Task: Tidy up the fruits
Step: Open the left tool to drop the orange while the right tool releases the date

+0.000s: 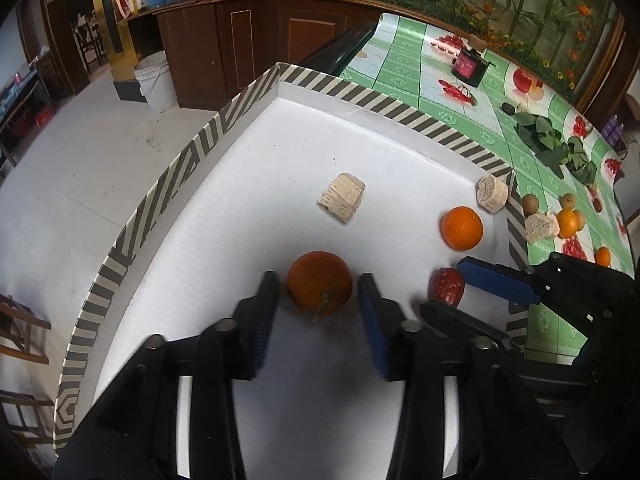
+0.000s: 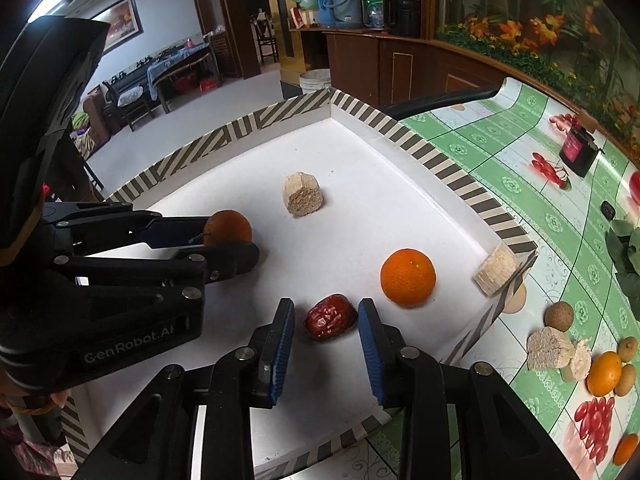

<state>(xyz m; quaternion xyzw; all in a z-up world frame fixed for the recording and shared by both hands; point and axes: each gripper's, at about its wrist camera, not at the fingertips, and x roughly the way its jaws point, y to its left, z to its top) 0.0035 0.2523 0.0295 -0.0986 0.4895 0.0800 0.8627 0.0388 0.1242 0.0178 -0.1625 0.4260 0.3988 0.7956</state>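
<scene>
While both tools stand apart, the left tool (image 1: 318, 292) straddles the dull orange (image 1: 320, 283) in the tray (image 1: 168, 184). Beside that orange, the right tool (image 2: 326, 322) straddles the red date (image 2: 330, 317), pads clear.

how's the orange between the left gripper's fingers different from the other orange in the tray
The orange at the left gripper is darker and dull-skinned, with a stem stub showing; the bright orange is glossy, vivid and looks stemless from here. The dark one sits between open jaws, while the bright one lies free, nearer the tray's striped wall. Both are round and rest on the white tray floor.
</scene>
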